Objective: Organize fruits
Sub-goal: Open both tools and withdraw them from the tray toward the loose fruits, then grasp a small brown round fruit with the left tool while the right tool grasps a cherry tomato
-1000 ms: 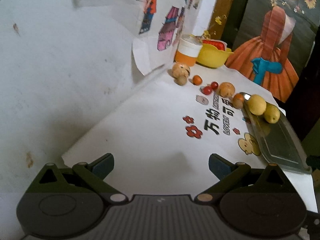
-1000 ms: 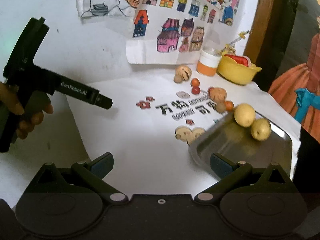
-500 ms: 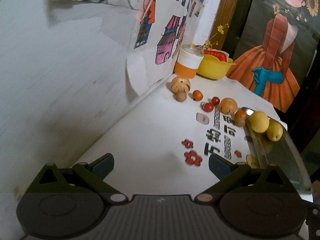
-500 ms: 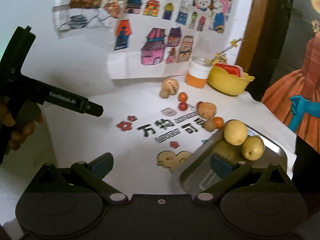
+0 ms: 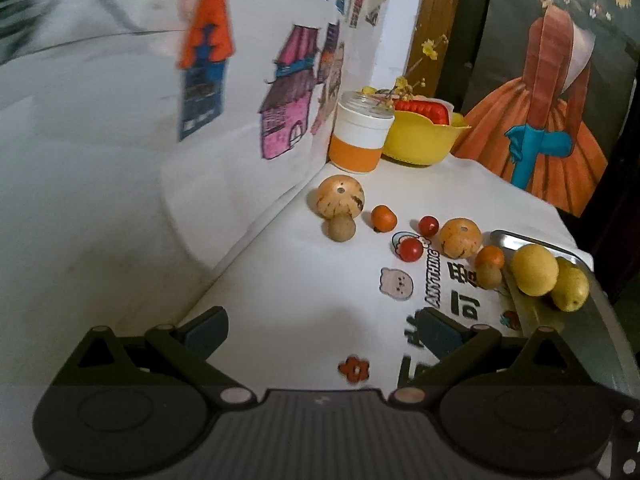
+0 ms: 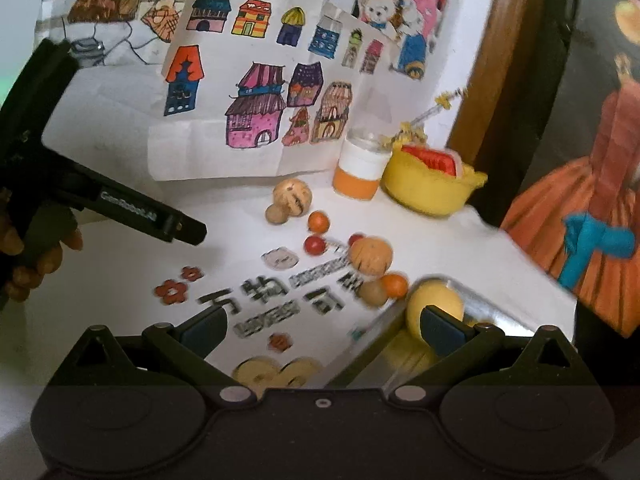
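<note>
A: So, where are the fruits relative to the tongs?

B: Ahead of the left gripper point(image 5: 322, 326), the loose fruits point(image 5: 459, 237) lie scattered in a line running from far left to near right. It ends at a metal tray point(image 5: 600, 320) holding two yellow fruits point(image 5: 535, 269).

A: And the tongs themselves?

B: Both spread wide, gripping nothing. The right gripper point(image 6: 322, 326) hangs over the tray's near corner.
</note>
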